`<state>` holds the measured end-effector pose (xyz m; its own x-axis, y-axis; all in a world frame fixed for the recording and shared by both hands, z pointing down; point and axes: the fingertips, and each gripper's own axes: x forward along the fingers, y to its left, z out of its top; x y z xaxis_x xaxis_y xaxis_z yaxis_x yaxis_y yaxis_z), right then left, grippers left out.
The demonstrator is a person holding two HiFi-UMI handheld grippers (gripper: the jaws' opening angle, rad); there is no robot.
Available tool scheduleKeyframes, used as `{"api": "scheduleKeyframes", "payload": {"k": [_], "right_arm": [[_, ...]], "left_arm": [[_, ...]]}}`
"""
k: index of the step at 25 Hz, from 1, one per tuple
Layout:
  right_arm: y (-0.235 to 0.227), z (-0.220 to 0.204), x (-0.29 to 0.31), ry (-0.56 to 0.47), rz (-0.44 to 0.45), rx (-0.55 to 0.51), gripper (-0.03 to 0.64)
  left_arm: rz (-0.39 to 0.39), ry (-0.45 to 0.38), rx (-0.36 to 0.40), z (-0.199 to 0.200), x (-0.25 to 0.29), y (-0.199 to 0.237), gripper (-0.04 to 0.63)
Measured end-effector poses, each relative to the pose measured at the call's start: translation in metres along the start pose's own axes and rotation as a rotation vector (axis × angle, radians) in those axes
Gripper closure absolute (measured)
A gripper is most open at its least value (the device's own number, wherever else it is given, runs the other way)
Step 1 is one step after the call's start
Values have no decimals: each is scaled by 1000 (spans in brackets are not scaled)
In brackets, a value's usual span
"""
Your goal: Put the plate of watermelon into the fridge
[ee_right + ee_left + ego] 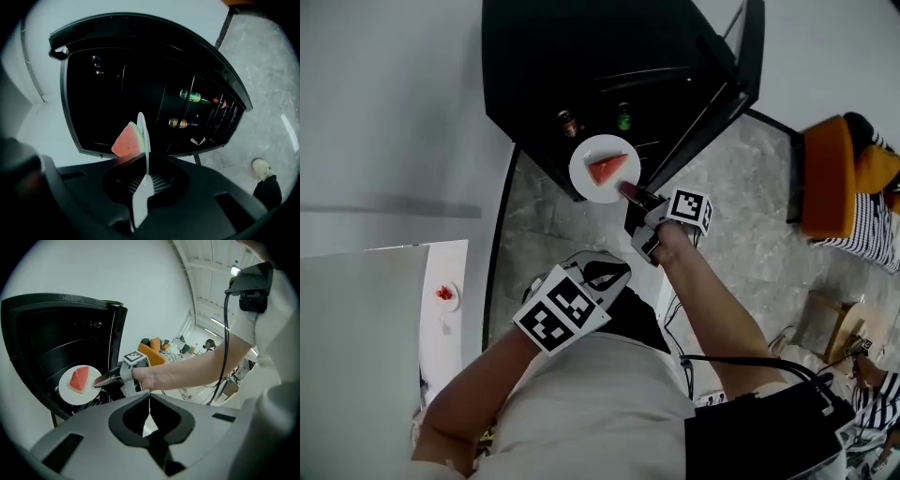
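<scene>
Left gripper [149, 401], nearest the viewer: jaws pressed together with nothing between them, well back from the fridge [553, 66]. Right gripper [632, 195], farther out: jaws clamped on the near rim of the white plate [588, 186]. Plate: roughly level, just in front of the fridge's open front, carrying one wedge of watermelon [607, 169]. Fridge door [748, 56]: swung wide open at the fridge's right in the head view. Two bottles [569, 123]: inside the fridge, beyond the plate.
</scene>
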<state>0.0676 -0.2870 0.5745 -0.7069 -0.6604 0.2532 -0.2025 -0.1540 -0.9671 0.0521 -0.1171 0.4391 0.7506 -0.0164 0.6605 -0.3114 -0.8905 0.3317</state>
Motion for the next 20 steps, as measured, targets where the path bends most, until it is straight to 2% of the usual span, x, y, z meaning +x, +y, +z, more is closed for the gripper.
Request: {"api": "scheduleKeyframes", "payload": {"k": [10, 20], "right_arm": [[-21, 44, 84, 19, -20, 29, 596], [-39, 70, 142, 20, -47, 37, 595]], "left_arm": [[51, 15, -8, 16, 22, 40, 583], [105, 40, -20, 6, 33, 64, 583]]}}
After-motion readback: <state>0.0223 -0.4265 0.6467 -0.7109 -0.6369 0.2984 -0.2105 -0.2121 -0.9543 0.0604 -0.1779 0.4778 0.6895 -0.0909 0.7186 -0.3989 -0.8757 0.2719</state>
